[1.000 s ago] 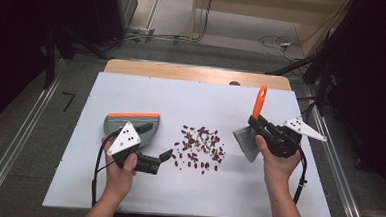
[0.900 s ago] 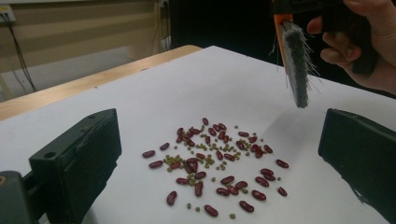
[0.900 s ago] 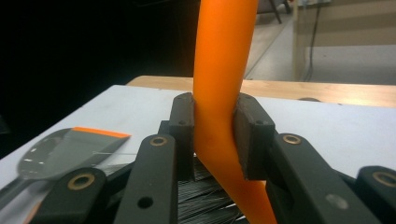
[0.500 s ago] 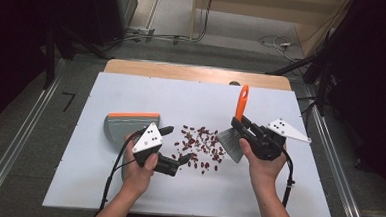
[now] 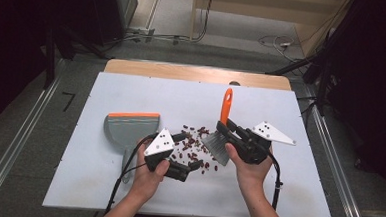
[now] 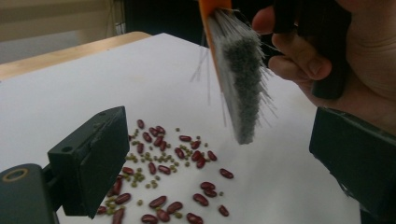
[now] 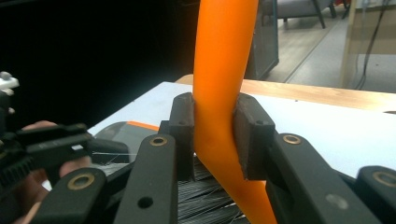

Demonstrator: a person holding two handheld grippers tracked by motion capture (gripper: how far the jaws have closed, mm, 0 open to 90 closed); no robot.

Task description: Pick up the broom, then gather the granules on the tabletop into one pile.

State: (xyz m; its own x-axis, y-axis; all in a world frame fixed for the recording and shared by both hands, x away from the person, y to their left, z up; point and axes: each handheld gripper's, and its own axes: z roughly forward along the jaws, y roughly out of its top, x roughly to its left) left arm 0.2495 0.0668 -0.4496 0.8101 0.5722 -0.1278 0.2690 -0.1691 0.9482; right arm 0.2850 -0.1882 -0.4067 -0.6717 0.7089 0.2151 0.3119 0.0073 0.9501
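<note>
The right gripper [image 5: 227, 129] clamped the orange-handled brush [image 5: 222, 125] at frame centre; the left gripper [image 5: 187, 153] stood apart, empty. Beans [image 5: 194, 144] lay scattered centre-frame, unswept; the dustpan [image 5: 128, 127] waited centre-left, apparently empty.

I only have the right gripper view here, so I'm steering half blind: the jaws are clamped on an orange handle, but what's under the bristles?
Observer: In the high view, the brush bristles sit at the right edge of scattered red beans.
Operator: Anything mixed in with them?
Observer: Yes, the left gripper view shows small green beans among them.
Operator: What is the left gripper doing?
Observer: The left gripper is open and empty, beside the beans.
</note>
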